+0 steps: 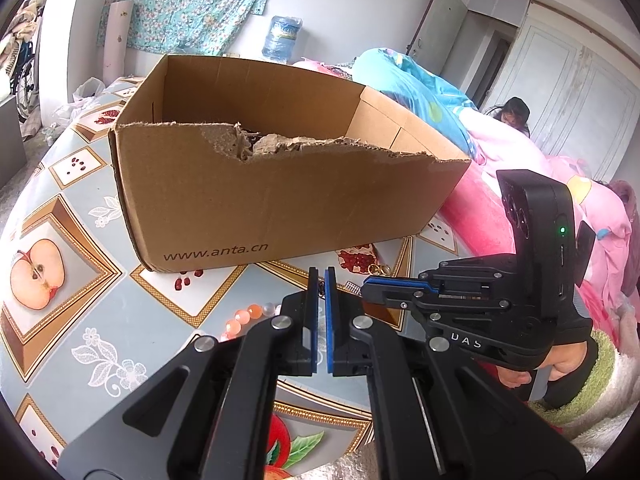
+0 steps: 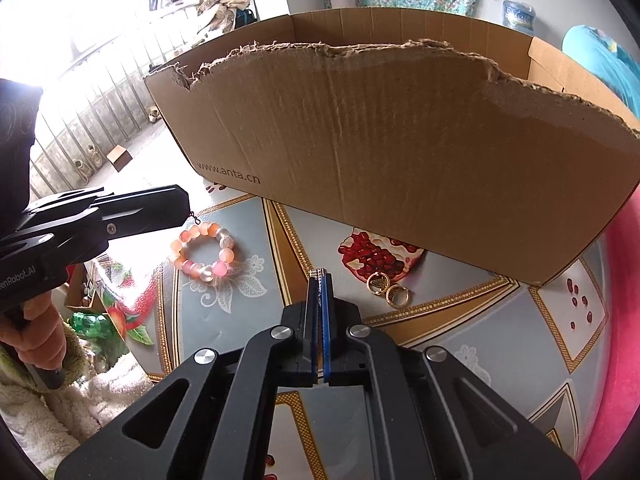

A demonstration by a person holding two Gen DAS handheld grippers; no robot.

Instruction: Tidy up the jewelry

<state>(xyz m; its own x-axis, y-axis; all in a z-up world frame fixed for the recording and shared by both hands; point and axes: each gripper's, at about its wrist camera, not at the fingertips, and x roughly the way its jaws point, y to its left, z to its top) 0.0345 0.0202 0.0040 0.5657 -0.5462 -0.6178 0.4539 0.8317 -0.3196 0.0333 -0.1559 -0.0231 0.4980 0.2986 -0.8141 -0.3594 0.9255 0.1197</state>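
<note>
We see left gripper [image 1: 321,276] pinched together, empty. Right gripper [image 2: 319,280] clamped on small silver clip [image 2: 316,273]. Bead bracelet [image 2: 203,251] left, gold earrings [image 2: 387,289] right, on counter [image 2: 480,320] near torn cardboard box [image 2: 400,140].

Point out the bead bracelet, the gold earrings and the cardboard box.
bead bracelet [image 2: 204,250]: right wrist view, pink bead on its ring.
gold earrings [image 2: 389,287]: right wrist view, where both hoops meet.
cardboard box [image 1: 280,208]: left wrist view, front wall.

Bracelet [image 1: 250,318] half hidden behind left claw [image 1: 321,276]; box [image 1: 280,184] contents unseen.
</note>
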